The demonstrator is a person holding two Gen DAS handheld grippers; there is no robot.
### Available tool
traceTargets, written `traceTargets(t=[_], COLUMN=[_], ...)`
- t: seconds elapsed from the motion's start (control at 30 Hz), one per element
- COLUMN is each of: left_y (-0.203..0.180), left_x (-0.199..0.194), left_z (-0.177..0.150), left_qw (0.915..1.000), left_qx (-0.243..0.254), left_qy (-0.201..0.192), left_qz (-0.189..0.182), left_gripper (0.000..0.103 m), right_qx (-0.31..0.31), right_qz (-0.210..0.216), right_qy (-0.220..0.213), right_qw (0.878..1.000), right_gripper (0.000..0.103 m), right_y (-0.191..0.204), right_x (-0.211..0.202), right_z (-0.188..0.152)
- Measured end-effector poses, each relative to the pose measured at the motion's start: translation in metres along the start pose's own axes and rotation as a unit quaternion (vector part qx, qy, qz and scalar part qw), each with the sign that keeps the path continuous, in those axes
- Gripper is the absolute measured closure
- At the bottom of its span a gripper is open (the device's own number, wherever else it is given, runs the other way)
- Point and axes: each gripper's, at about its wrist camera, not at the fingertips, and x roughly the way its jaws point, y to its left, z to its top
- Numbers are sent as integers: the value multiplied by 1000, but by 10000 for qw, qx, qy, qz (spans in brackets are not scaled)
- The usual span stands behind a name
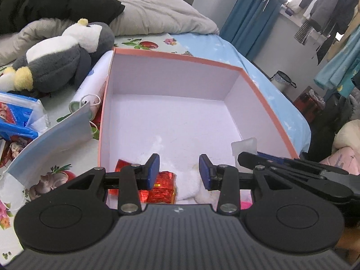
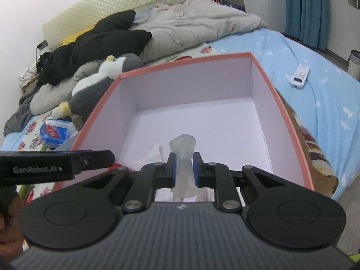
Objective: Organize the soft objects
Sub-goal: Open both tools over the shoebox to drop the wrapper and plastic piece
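A pink-rimmed box [image 1: 180, 57] with a white inside stands on the bed; it also shows in the right wrist view [image 2: 186, 61]. My left gripper [image 1: 179, 171] is open over the box's near edge, above red foil packets [image 1: 163, 186] and a white fluffy item [image 1: 189, 185] inside. My right gripper [image 2: 184, 168] is shut on a translucent white soft item [image 2: 182, 146] and holds it over the box. That item [image 1: 244, 146] and the right gripper show at the right in the left wrist view. A grey and white plush penguin [image 1: 60, 56] lies left of the box.
A blue tissue pack [image 1: 15, 114], a white bottle [image 1: 90, 90] and a face mask [image 1: 51, 135] lie left of the box. A grey duvet [image 2: 191, 24] and black clothes [image 2: 101, 42] lie behind. A white remote [image 2: 299, 76] lies on the blue sheet at right.
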Motion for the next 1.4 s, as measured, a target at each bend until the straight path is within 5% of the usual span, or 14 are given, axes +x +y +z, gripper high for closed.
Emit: traceTargets(t=[0.4,1.1,1.4], left_y=[1,0,6], left_x=[-13,-194,-255], left_z=[0,-35,-70], left_qw=[9999,9913,9882], left_qx=[-5,-109,-242], left_qy=[-138,-1283,-1404], left_qz=[97,277,558], left_gripper=[58,58,58], right_qx=[20,-441,-711], right_qz=[99,678,964], right_qy=[-1,-749,-907], right_qw=[9999,9939,9886], right_gripper=[75,75,74], right_y=[4,87,115], right_x=[-6,-126,-167], right_z=[1,-10,-22])
